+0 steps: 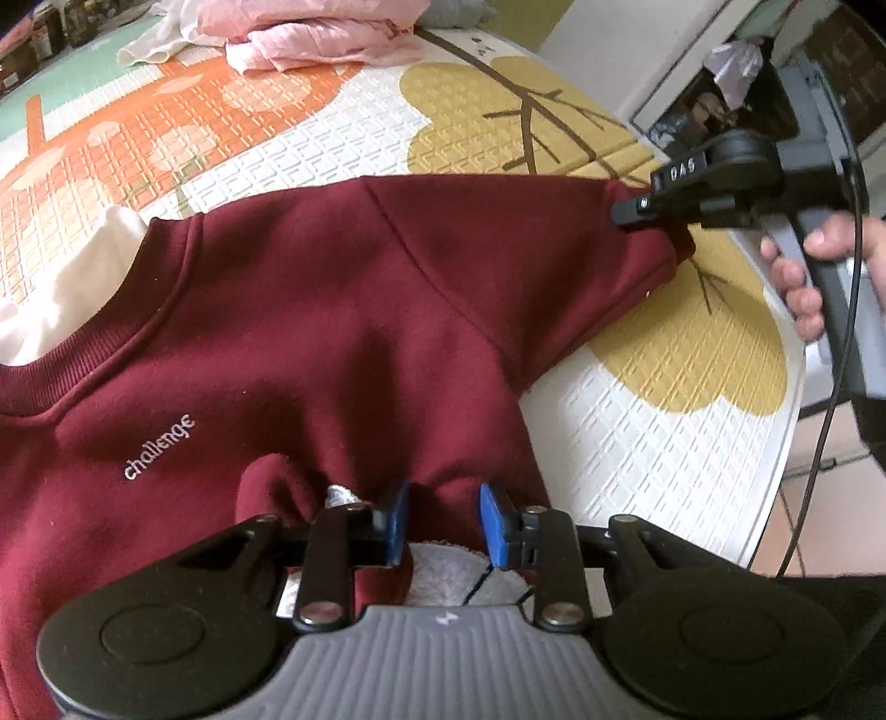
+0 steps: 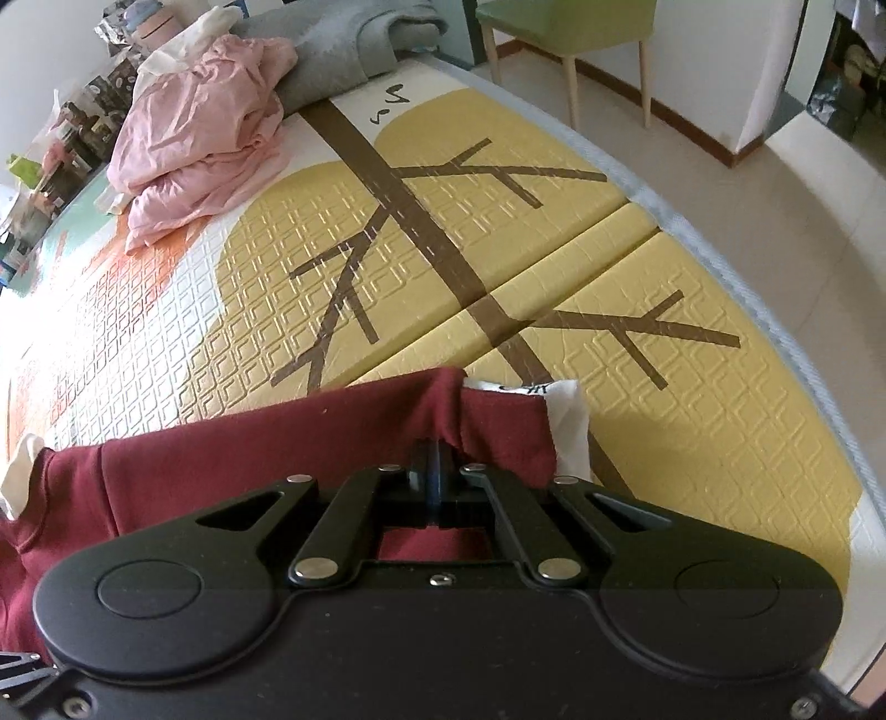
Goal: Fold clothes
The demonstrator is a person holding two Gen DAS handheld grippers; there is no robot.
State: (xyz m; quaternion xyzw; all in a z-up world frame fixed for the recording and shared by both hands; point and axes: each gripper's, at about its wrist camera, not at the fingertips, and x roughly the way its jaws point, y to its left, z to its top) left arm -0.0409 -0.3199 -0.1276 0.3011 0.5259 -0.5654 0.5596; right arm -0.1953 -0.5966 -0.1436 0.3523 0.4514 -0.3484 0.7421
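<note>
- My left gripper sits nearest, its blue-padded fingers spread apart with a gap between them, poised over a bunched fold of the dark red fleece sweatshirt; white fluffy lining shows just under the pads.
- The sweatshirt lies flat on the embossed foam play mat, chest up, with a ribbed round collar and small pale "challenge" lettering stitched on the front.
- My right gripper is clenched tight on the end of the sweatshirt's sleeve, near the mat's right edge; a white care label pokes out beside the cuff. In the left wrist view the same gripper is held by a hand on its grey handle.
- A cream cloth lies tucked beyond the collar.
- The mat has a raised rectangle texture, printed with mustard-yellow leaf shapes, brown branches and orange patches.
- At the mat's far edge lie a crumpled pale pink garment and a folded grey knit.
- Beyond the mat stands a green-seated chair with pale wooden legs.
</note>
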